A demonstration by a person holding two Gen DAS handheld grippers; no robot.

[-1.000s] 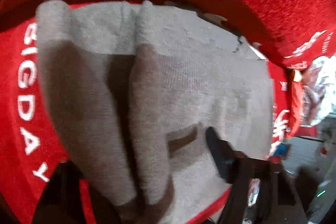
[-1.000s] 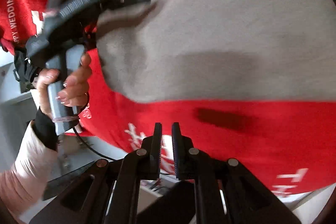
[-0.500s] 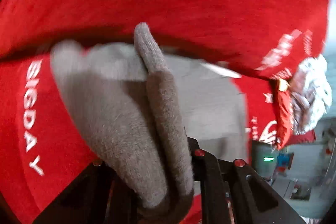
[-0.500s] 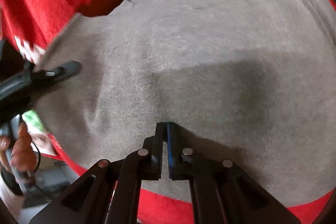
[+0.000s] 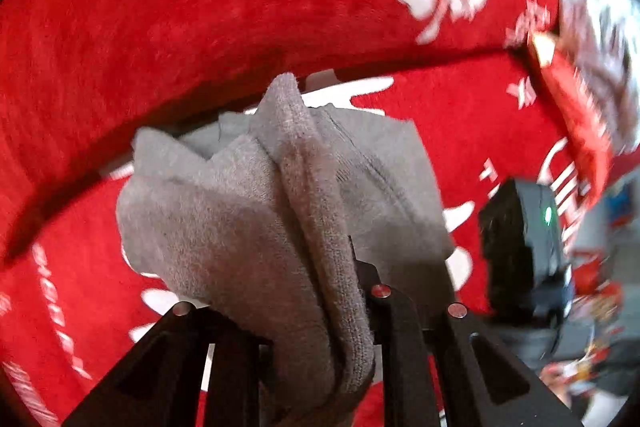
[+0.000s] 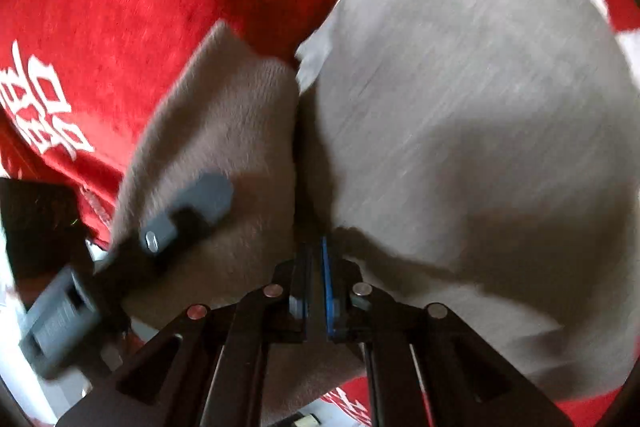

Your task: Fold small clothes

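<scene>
A small grey knit garment [image 5: 248,211] lies bunched on a red cloth with white lettering [image 5: 200,7]. My left gripper [image 5: 304,291] is shut on a thick fold of it, which drapes over the fingers. In the right wrist view the same garment [image 6: 460,107] fills the frame. My right gripper [image 6: 316,259] is shut on its near edge, at a crease between two flaps. The left gripper's fingers [image 6: 192,207] show there pressed on the left flap.
The red cloth [image 6: 120,7] covers the surface and rises in a fold behind the garment. The right gripper's dark body [image 5: 520,247] sits at the right in the left wrist view. A red and white packet [image 5: 580,67] lies at the far right edge.
The left gripper has pulled the garment up and bunched it. The right gripper has closed in on the garment's near edge, and the two grippers have come closer together.
</scene>
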